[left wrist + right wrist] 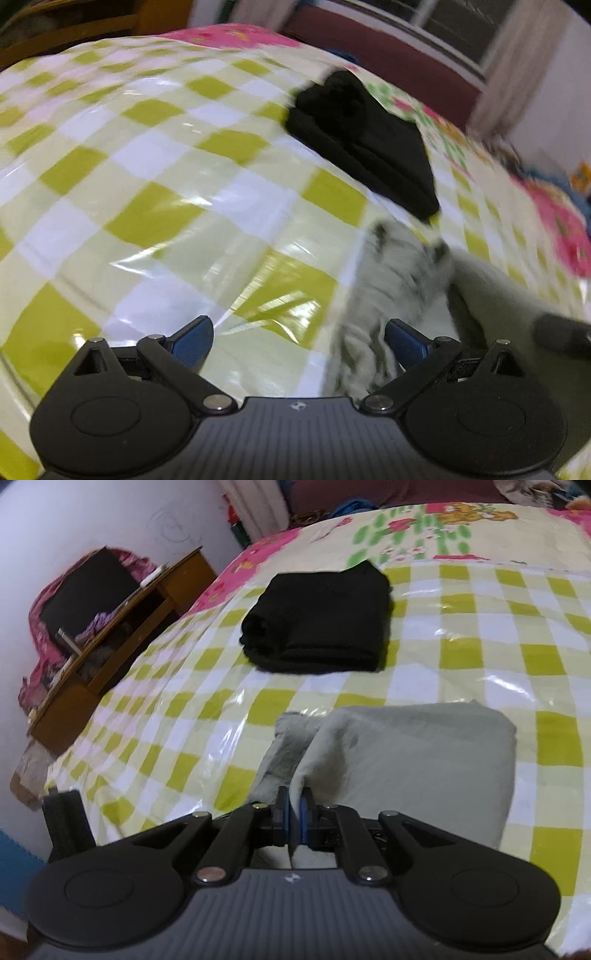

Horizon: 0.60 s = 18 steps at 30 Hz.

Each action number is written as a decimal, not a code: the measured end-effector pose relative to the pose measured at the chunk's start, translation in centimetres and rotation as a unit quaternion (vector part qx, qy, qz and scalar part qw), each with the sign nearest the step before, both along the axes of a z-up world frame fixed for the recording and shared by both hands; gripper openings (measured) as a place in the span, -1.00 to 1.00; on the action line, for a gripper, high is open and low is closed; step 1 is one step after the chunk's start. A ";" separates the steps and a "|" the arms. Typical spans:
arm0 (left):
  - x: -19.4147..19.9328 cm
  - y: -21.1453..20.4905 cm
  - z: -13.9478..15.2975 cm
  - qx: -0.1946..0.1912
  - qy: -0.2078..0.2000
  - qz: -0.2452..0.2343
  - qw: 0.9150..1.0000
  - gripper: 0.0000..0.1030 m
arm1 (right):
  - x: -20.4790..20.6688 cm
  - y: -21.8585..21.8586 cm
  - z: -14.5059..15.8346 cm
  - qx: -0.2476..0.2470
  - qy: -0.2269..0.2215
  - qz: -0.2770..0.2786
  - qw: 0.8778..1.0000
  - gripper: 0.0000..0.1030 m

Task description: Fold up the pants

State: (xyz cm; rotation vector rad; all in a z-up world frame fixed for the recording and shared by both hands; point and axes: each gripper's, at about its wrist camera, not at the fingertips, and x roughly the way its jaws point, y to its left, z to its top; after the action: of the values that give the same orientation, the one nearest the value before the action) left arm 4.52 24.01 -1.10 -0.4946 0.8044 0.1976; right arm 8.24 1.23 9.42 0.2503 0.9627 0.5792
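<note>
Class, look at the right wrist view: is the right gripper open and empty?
No. The right gripper is closed on a fold of the grey pants, with cloth pinched between its blue fingertips.

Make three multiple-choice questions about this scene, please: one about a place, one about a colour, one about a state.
1. Where do the folded black pants lie?
A. beyond the grey pants
B. on the wooden shelf
C. under the grey pants

2. Which colours has the checked cover?
A. blue and red
B. yellow-green and white
C. black and grey

3. How is the right gripper?
A. wide open
B. shut on the grey pants
C. shut on the black pants

Answers:
1 A, the black pants lie farther up the cover.
2 B, its squares show so.
3 B, grey cloth sits between its fingers, while the left gripper is open.
</note>
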 end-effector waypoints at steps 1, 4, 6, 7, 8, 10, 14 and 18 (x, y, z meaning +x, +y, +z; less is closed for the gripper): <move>-0.3 0.6 0.1 -0.007 -0.008 0.019 1.000 1.00 | -0.1 0.1 0.4 -0.001 -0.007 -0.001 1.000 -0.86; -0.5 1.9 -0.3 -0.034 -0.016 0.038 0.999 1.00 | 0.0 1.0 1.1 -0.001 -0.021 -0.002 1.000 -0.86; -0.3 1.2 -0.2 -0.014 -0.010 0.031 0.999 1.00 | 0.1 2.2 1.3 -0.003 -0.026 0.005 1.000 -0.86; -0.2 0.9 -0.1 -0.003 -0.008 0.027 1.000 1.00 | 0.1 3.0 1.2 -0.005 -0.027 0.014 1.000 -0.86; -0.1 0.8 -0.1 0.001 -0.007 0.024 1.000 1.00 | 0.0 3.7 1.1 -0.005 -0.028 0.023 0.999 -0.89; -0.4 1.1 -0.1 -0.007 -0.009 0.025 1.000 1.00 | -0.4 5.2 1.0 -0.001 -0.028 0.045 0.999 -0.97; -0.5 1.8 -0.2 -0.025 -0.013 0.029 0.999 1.00 | -1.6 7.7 1.2 -0.026 -0.048 0.091 0.994 -0.96; -1.0 2.1 0.0 -0.033 -0.022 0.037 0.999 1.00 | -0.6 6.6 1.5 -0.061 -0.053 0.048 0.996 -0.85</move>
State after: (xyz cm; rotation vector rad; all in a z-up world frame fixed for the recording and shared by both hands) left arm 3.55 26.14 -1.06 -0.5903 0.7528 0.2282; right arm 7.62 7.85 10.88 0.0640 0.9061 0.6139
